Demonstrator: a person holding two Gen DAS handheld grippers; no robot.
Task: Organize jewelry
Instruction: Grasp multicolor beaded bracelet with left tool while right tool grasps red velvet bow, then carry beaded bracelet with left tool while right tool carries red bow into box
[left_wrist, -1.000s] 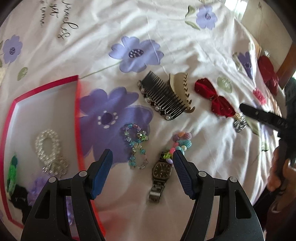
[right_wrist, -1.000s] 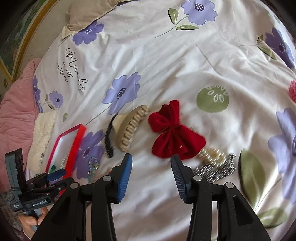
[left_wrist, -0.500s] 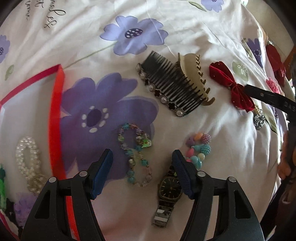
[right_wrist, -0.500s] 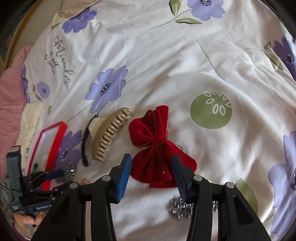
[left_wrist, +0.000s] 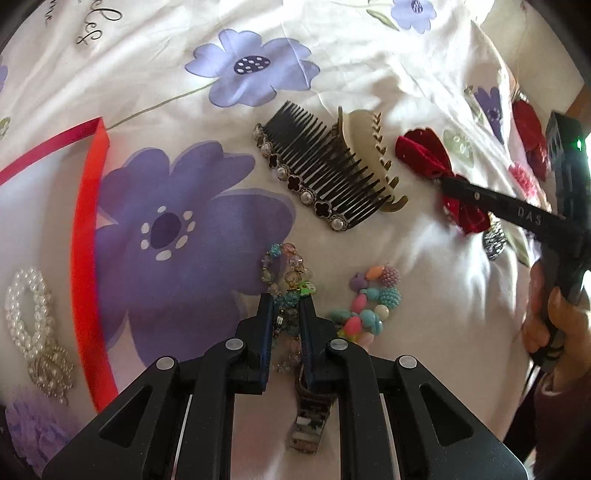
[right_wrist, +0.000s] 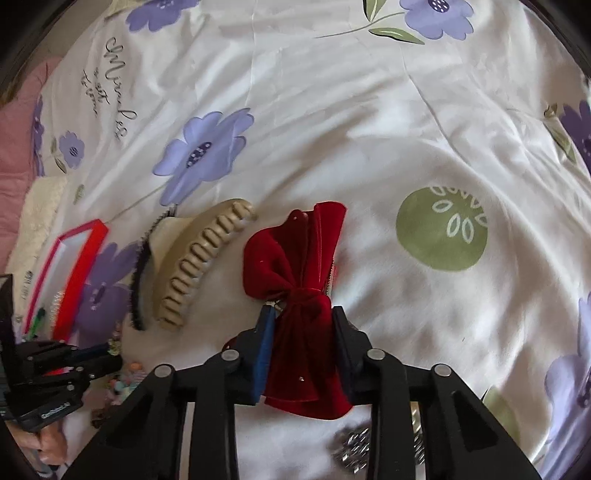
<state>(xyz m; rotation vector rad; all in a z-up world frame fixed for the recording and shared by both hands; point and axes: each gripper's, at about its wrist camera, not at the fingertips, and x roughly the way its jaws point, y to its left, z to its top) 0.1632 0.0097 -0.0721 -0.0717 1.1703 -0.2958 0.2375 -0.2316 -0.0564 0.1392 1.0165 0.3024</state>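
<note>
Between my closing left gripper (left_wrist: 287, 308) jaws, I am pinching the loose, slippery beaded bracelet (left_wrist: 289, 280); my closing right gripper (right_wrist: 303, 319) jaws are squeezing the soft velvet bow (right_wrist: 295, 258) at its knot.

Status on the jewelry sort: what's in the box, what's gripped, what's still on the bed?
Done: the pearl bracelet lies in the red box.

In hand: left gripper is closing on the crystal bead bracelet; right gripper is closing on the red velvet bow.

Left on the bedspread: black comb, beige claw clip, pastel bead bracelet, watch, silver piece.
</note>
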